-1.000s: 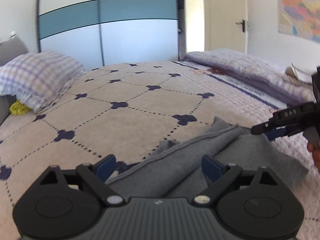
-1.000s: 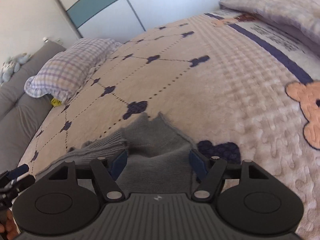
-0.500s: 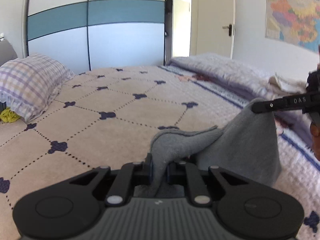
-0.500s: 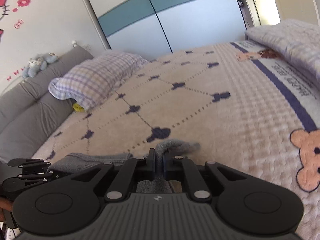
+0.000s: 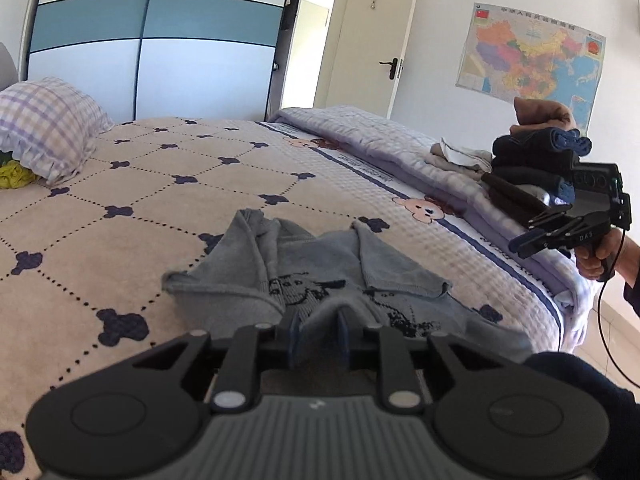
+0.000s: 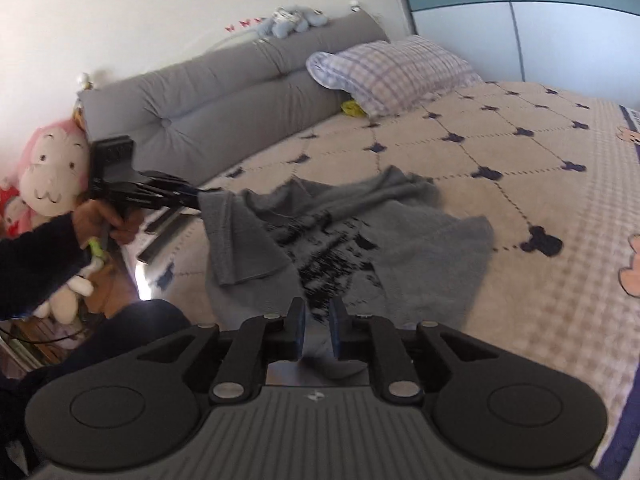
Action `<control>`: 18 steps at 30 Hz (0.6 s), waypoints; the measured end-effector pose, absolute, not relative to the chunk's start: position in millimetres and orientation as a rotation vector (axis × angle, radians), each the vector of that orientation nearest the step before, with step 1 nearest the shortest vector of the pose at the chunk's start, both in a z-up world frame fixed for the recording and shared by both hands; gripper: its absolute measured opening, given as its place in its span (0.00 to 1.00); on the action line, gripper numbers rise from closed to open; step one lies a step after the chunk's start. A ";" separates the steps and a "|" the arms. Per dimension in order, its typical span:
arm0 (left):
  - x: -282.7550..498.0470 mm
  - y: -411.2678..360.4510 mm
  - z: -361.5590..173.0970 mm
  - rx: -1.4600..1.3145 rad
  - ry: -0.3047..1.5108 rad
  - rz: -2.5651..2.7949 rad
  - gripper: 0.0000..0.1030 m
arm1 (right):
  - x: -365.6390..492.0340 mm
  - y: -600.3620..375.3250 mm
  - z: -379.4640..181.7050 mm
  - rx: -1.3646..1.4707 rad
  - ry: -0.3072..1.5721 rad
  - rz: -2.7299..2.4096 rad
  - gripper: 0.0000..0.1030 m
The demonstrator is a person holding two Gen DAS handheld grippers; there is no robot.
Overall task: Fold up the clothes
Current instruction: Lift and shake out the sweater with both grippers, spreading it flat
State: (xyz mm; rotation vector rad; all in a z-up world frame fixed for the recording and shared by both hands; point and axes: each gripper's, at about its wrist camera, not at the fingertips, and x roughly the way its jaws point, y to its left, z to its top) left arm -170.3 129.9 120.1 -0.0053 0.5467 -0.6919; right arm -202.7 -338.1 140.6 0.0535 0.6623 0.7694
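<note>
Garment: grey sweater (image 5: 340,276) with a dark print on its front, lying crumpled on the bed (image 5: 140,184) at the near side edge. Its sleeves are folded in over the body.
Garment, right wrist view: the sweater (image 6: 420,248) spreads from the near edge toward the middle of the bed. One corner is raised on the headboard side.
Left gripper: the left gripper (image 5: 319,334) is clamped on a bunched fold of the sweater. Grey cloth fills the gap between its blue pads.
Left gripper, right wrist view: the left gripper (image 6: 196,200) holds the raised corner above the near edge. The cloth hangs down from its tips.
Right gripper: the right gripper (image 6: 318,332) has its pads slightly parted, with nothing between them. It points at the printed area.
Right gripper, left wrist view: the right gripper (image 5: 516,245) is off to the right, clear of the sweater, and carries no cloth.
Pillow: checked pillow (image 5: 44,120) at the head end of the bed, well apart from the sweater.
Headboard: grey padded headboard (image 6: 224,92) behind the pillow.
Quilt: pale purple quilt (image 5: 380,140) along the far side edge.
Stack: folded clothes (image 5: 532,152) piled toward the foot end, behind the right gripper.
</note>
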 end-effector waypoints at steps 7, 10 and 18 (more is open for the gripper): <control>-107.8 101.6 124.7 0.032 0.502 -0.629 0.79 | -136.7 -321.4 107.6 0.102 0.685 0.579 0.52; -59.6 76.3 99.6 0.099 0.607 -0.581 0.79 | -105.8 -297.6 78.7 0.044 0.740 0.549 0.56; 30.3 38.7 47.4 0.167 0.788 -0.468 0.40 | -23.5 -269.3 41.8 -0.056 0.817 0.386 0.61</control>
